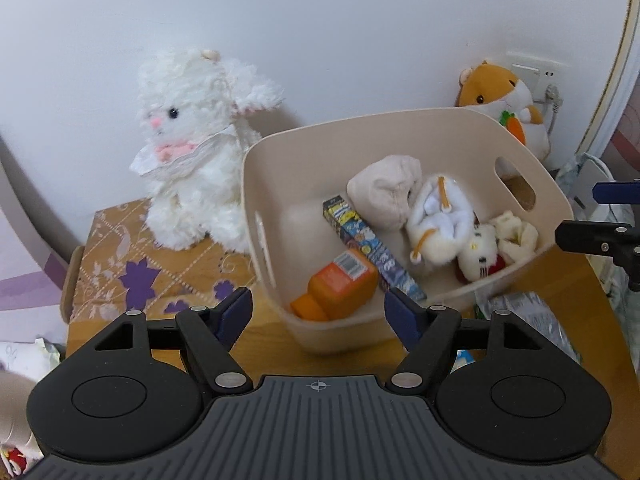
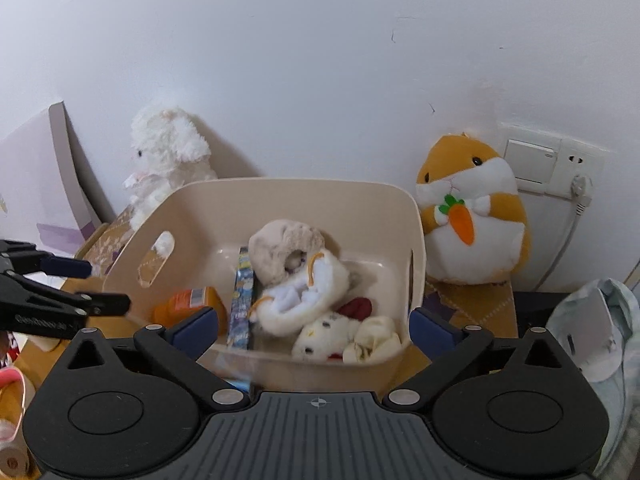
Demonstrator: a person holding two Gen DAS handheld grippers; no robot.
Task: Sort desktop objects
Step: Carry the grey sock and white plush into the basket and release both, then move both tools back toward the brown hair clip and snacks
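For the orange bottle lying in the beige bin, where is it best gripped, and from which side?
Grip the orange bottle across its flat body, coming from above: it lies on its side near the bin wall, cap toward the front wall, label up.

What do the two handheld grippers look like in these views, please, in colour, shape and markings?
Both look alike. The left gripper and the right gripper have black angular linkage arms with silver pivot pins, dark blue finger pads, two round black housings and a ribbed grey base bearing a small crosshair mark. No cables or sleeves are visible.
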